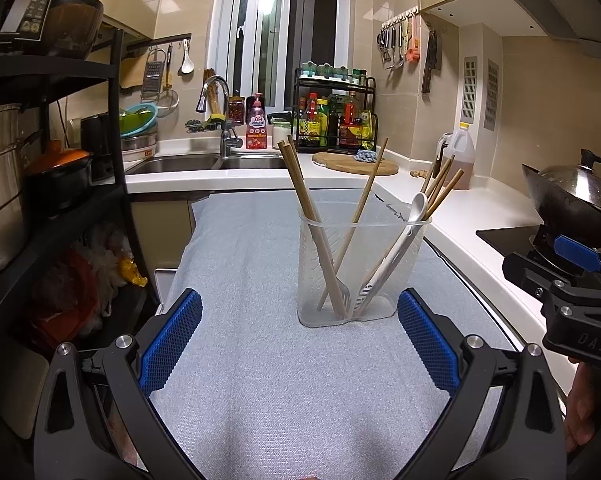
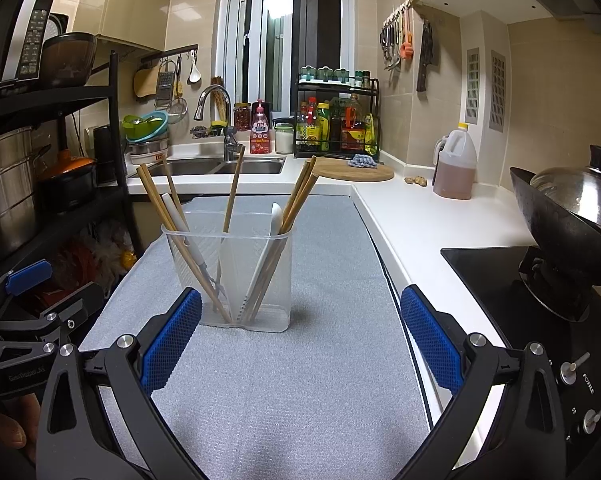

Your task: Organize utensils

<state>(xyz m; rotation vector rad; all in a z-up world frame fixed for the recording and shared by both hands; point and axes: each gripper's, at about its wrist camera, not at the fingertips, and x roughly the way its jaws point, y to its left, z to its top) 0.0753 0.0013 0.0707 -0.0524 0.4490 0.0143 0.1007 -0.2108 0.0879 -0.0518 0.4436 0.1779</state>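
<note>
Left wrist view. The left gripper hangs low over the grey mat, its blue pads spread wide with nothing between them. Ahead of it, toward the right of the mat, stands the clear plastic holder, upright and divided into compartments. Wooden chopsticks lean in it at several angles, and a white spoon leans at its right side; a fork head and a slotted white utensil show through the wall near the bottom. At the far right edge the right gripper is in view, held by a hand.

Right wrist view. The right gripper is likewise spread wide and empty, just short of the holder, which here sits left of centre on the mat. Chopsticks stand on both sides of the divider, with a white spoon on the right and another white handle on the left. The left gripper shows at the left edge.

Progress. No loose utensil lies on the visible mat or the white counter; everything in sight already stands in the holder. The task therefore appears finished or nearly so. Whether kinds are meant to be sorted by compartment cannot be told.
</note>
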